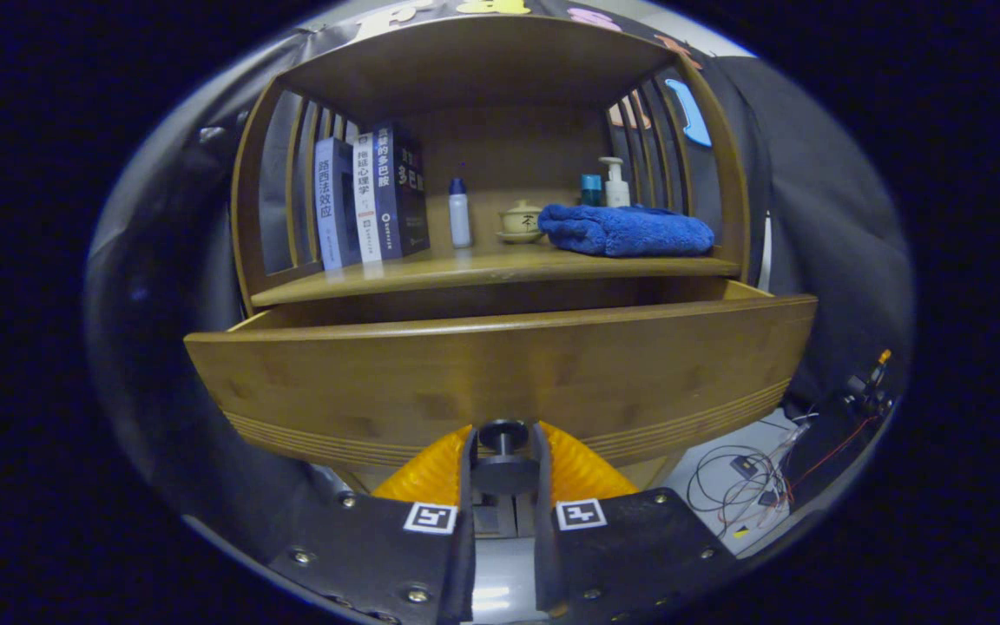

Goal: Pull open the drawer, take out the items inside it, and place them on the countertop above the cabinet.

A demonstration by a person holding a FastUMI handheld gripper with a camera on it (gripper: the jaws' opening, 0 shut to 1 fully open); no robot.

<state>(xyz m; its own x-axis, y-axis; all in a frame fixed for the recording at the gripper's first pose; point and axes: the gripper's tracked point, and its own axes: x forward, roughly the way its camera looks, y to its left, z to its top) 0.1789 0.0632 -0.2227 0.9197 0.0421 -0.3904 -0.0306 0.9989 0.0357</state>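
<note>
Gripper (504, 460) clamped on drawer knob (503, 451), both fingers pressing its sides. Drawer (500, 382) partly out beneath tabletop (483, 271); contents hidden behind its front. Rec: you pull straight & level, keep knob centred btwn fingers, stop before end of travel.

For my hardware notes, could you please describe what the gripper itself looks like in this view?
The gripper has two flat, plate-like fingers fastened with small round metal screws. Each carries a square black-and-white fiducial marker near its inner edge. Ribbed, translucent orange pieces flare outward just ahead of the plates.
</note>
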